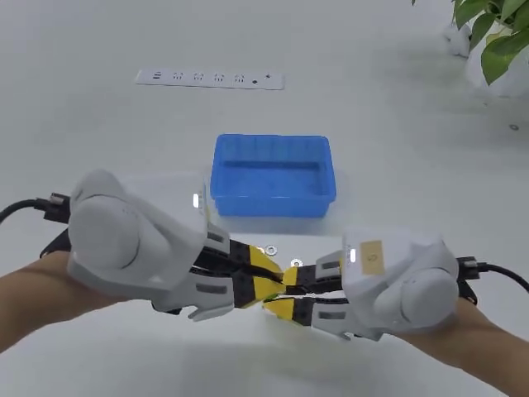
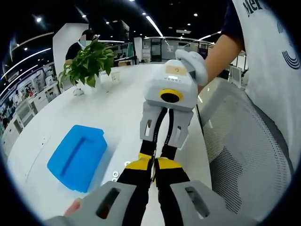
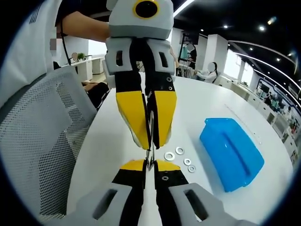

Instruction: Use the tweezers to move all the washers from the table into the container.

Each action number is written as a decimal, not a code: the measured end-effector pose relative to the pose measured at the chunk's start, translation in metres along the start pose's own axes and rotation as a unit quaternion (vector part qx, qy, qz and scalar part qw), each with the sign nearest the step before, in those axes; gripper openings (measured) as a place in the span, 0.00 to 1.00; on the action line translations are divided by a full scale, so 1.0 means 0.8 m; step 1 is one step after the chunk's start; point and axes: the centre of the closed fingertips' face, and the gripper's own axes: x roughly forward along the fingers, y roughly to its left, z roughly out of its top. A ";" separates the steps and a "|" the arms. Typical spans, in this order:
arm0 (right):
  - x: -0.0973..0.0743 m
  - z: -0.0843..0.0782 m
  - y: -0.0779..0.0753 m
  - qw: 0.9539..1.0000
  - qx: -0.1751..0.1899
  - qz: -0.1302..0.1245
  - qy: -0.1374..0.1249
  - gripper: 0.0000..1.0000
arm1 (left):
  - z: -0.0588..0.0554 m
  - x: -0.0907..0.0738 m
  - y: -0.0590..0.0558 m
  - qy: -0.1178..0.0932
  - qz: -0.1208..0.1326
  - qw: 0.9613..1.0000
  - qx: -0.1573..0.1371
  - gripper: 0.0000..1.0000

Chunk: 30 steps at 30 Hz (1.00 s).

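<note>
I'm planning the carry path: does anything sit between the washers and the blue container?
Nothing visible does: bare table runs from the washers to the container. The left gripper and right gripper, both shut on the tweezers, sit nearer the person.

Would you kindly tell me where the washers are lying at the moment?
In the head view the washers lie centre-frame on the white table, just nearer the person than the blue container.

The left forearm (image 1: 33,289) and right forearm (image 1: 475,339) reach in from either side. The left tongs (image 1: 271,279) point right and the right tongs (image 1: 288,294) point left, meeting tip to tip, each with its jaws pinched together on the thin tweezers (image 3: 149,155).
</note>
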 end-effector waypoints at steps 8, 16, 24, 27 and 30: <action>0.000 0.000 -0.001 1.000 0.008 0.001 -0.002 0.07 | 0.004 -0.007 0.001 -0.009 0.002 1.000 -0.002 0.07; -0.001 -0.001 -0.002 1.000 0.011 0.000 0.000 0.07 | 0.004 -0.007 0.001 -0.005 0.000 1.000 0.012 0.07; 0.003 0.009 0.002 1.000 -0.004 -0.001 -0.001 0.10 | 0.002 -0.018 0.001 -0.002 -0.002 1.000 0.015 0.06; 0.005 0.015 0.002 1.000 -0.005 -0.004 -0.006 0.11 | 0.004 -0.023 0.002 -0.007 -0.004 1.000 0.007 0.06; 0.007 0.019 0.001 1.000 -0.009 -0.004 -0.008 0.11 | 0.004 -0.028 0.002 -0.007 -0.002 1.000 0.007 0.06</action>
